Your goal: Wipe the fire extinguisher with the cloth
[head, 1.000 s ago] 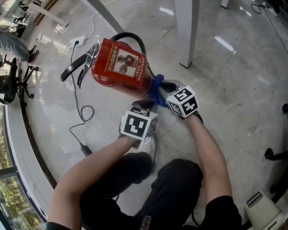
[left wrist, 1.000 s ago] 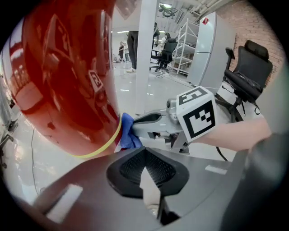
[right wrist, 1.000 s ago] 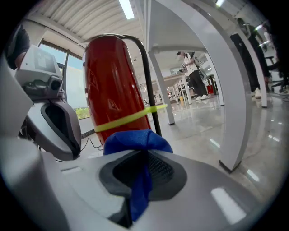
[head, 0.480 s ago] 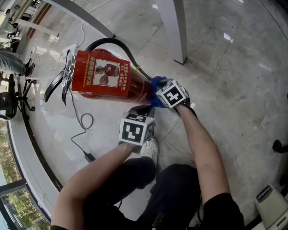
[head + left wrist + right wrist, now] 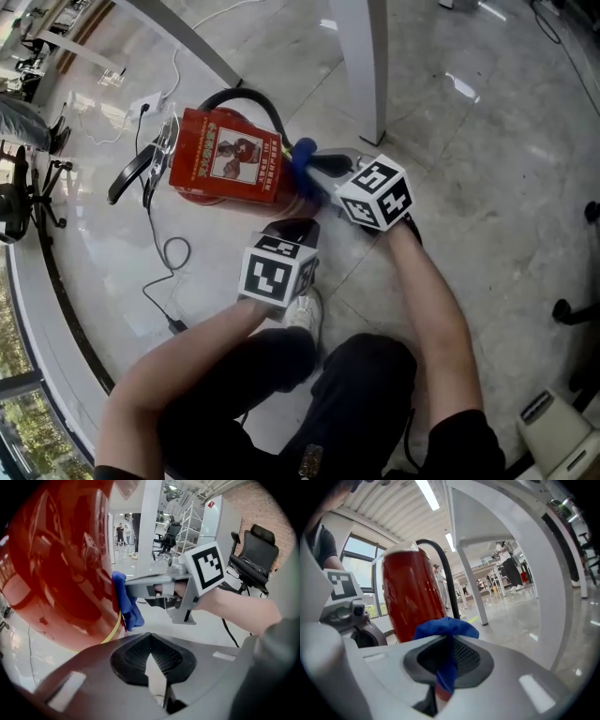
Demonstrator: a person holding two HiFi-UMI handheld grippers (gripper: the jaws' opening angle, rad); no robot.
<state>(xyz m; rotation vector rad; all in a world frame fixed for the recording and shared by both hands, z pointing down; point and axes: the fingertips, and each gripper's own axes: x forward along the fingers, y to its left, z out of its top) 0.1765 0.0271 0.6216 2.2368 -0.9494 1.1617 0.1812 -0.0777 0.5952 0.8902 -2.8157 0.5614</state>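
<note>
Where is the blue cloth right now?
In the head view the cloth is near the middle, pinched in the right gripper and against the right end of the red extinguisher, near the white leg.

We look into what appears an open-plan office: swivel chairs (image 5: 255,555), white desk legs (image 5: 361,66), polished stone floor (image 5: 487,169), ceiling strip lights (image 5: 427,495).

Black trousers (image 5: 366,394), black short sleeves (image 5: 464,441), white shoe (image 5: 306,309)

Extinguisher label (image 5: 227,159) print, apparently illegible
</note>
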